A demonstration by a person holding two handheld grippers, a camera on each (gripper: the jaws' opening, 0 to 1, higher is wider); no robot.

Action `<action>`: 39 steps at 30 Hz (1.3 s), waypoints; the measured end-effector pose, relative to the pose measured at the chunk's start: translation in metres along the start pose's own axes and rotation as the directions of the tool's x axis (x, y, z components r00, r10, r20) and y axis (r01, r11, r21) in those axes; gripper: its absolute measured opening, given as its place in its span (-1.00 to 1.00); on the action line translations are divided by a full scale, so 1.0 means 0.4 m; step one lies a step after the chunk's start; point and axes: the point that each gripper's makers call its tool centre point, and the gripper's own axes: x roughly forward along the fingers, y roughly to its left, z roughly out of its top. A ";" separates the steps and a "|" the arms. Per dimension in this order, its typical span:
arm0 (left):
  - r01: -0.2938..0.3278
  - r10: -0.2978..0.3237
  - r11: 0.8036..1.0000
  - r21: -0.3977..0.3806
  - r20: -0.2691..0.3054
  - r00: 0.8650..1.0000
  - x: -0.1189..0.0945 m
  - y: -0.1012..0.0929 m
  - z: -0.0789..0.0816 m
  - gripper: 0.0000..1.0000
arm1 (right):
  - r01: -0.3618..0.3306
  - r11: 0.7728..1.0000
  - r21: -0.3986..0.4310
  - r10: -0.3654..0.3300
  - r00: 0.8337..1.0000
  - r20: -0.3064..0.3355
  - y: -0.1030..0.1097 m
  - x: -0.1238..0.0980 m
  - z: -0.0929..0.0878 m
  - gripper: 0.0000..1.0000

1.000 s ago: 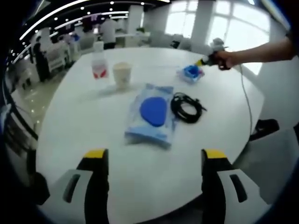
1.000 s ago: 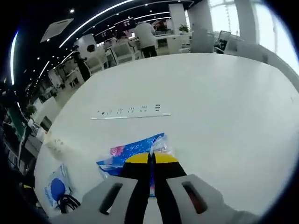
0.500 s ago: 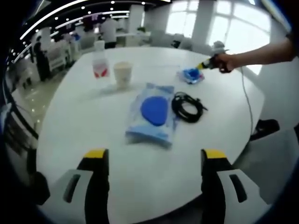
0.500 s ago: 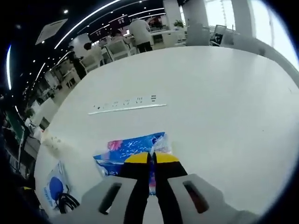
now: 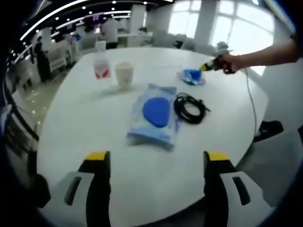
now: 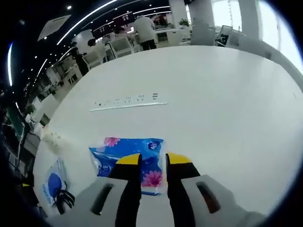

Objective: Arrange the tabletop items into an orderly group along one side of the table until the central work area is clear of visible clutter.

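A small blue tissue packet (image 6: 113,150) with pink flowers lies flat on the white table (image 6: 213,94), partly under my right gripper (image 6: 152,160), whose yellow-tipped jaws stand a little apart, open, over its near edge. In the left gripper view the same packet (image 5: 192,75) sits at the far right of the table, with the right gripper (image 5: 208,65) held by a person's hand (image 5: 228,60) touching its edge. My left gripper (image 5: 157,158) hangs open and empty over the near table edge. In mid-table lie a blue wipes pack (image 5: 155,113) and a black coiled cable (image 5: 190,109).
A paper cup (image 5: 124,74) and a clear bottle with a red label (image 5: 100,64) stand at the far left. A recessed socket strip (image 6: 125,100) runs across the table beyond the packet. People and desks fill the room behind. A thin cord (image 5: 249,101) trails off the right edge.
My right gripper has opened and let go of the tissue packet, which now lies flat on the table. The left gripper and the other items have not moved.
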 end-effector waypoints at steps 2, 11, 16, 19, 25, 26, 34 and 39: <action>0.001 -0.001 1.000 -0.001 0.000 1.000 0.001 -0.001 0.001 0.55 | -0.008 1.000 -0.013 0.008 1.000 0.002 0.004 -0.005 -0.002 -0.50; 0.002 -0.002 1.000 0.001 0.000 1.000 0.000 -0.002 0.000 0.55 | -0.032 0.990 -0.137 0.027 0.999 -0.032 0.012 -0.021 -0.025 -0.32; 0.002 -0.002 1.000 0.001 -0.001 1.000 0.001 -0.003 0.000 0.55 | -0.051 0.971 -0.235 0.035 0.997 -0.075 0.017 -0.003 -0.057 -0.28; 0.002 -0.002 1.000 0.001 -0.003 1.000 0.001 -0.002 -0.001 0.55 | -0.053 0.976 -0.213 0.039 0.997 -0.070 0.015 0.001 -0.051 -0.35; -0.001 0.001 1.000 0.001 -0.005 1.000 0.000 -0.001 -0.003 0.55 | -0.048 0.974 -0.223 0.031 0.996 -0.079 0.004 0.038 -0.049 -0.44; -0.001 0.001 1.000 0.001 -0.005 1.000 0.000 -0.001 -0.003 0.55 | -0.043 0.973 -0.225 0.026 0.997 -0.077 0.006 0.032 -0.046 -0.49; -0.005 0.005 1.000 -0.002 -0.008 1.000 0.000 0.005 -0.007 0.55 | -0.011 0.973 -0.229 -0.013 0.995 -0.101 -0.019 0.056 -0.062 -0.79; -0.007 0.007 1.000 -0.003 -0.009 1.000 0.001 0.006 -0.009 0.55 | 0.010 0.976 -0.216 -0.034 0.994 -0.107 -0.028 0.051 -0.075 -0.93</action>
